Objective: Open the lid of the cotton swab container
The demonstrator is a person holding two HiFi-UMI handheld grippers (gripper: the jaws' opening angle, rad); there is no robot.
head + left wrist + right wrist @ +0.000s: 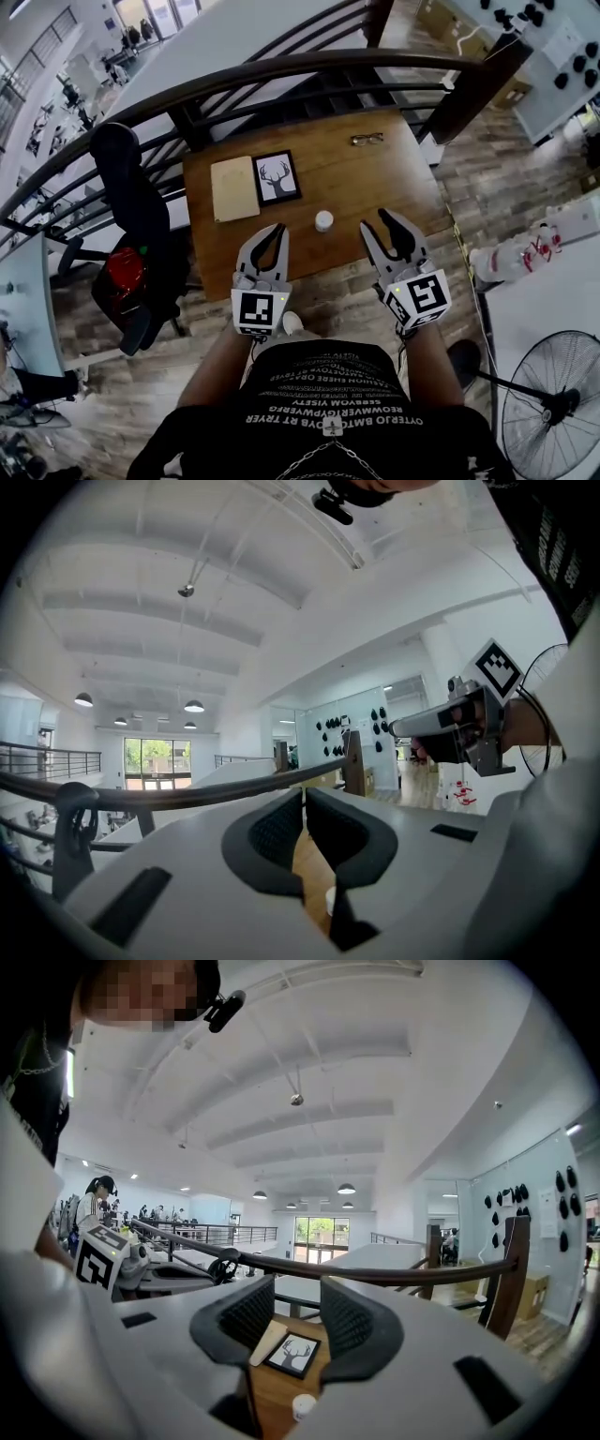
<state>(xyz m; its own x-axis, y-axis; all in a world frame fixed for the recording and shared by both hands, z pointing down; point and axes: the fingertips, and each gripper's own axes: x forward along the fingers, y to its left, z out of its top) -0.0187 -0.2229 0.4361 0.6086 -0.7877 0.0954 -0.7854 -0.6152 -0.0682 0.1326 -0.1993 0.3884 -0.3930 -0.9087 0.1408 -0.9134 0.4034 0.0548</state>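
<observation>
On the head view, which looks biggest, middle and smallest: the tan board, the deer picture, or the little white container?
1. tan board
2. deer picture, a bit smaller
3. white container, clearly smallest

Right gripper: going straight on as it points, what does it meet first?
Likely the deer picture on the table, passing above the container; depth unclear, maybe the railing beyond.

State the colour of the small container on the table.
The container is white; the head view shows it best.
</observation>
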